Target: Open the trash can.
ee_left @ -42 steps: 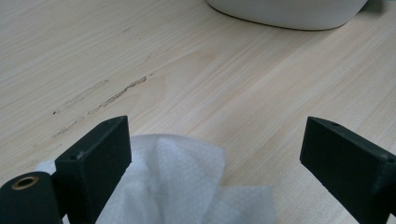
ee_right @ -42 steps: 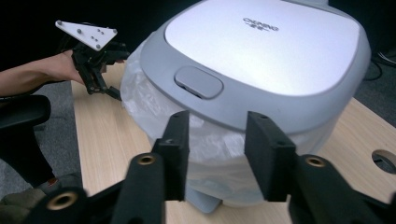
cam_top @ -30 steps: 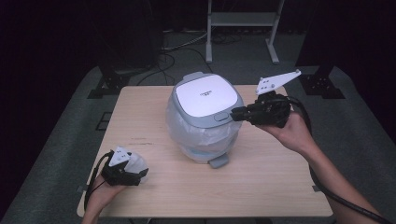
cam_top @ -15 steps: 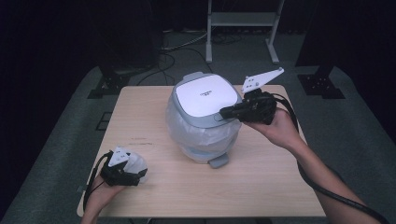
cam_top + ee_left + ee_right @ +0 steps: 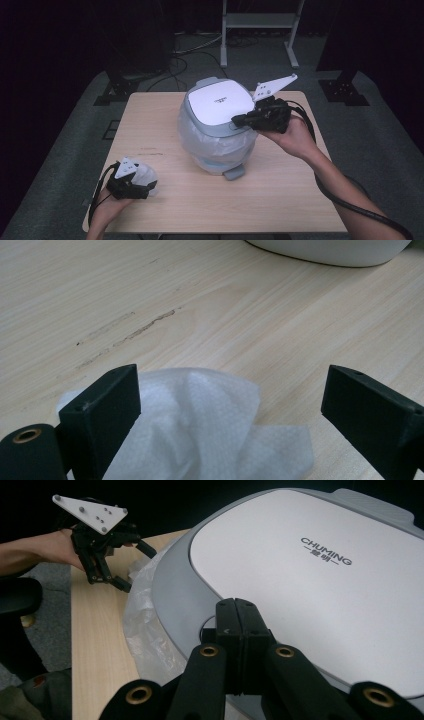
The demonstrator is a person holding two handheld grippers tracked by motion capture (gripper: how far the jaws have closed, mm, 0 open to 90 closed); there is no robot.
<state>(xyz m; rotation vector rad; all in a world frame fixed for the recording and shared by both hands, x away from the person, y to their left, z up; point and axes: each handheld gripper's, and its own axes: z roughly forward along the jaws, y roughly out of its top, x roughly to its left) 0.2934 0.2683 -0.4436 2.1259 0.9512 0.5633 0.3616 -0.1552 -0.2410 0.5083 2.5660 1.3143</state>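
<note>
Pressing toward the lid's front edge, your right gripper [image 5: 239, 120] has its jaws together with nothing between them, tips at the grey rim of the bin [image 5: 216, 129] mid-table, probably to work the lid release. Your left gripper [image 5: 142, 186] waits at the near left corner, jaws apart over the crumpled tissue [image 5: 200, 425], likely ready to drop it in
</note>
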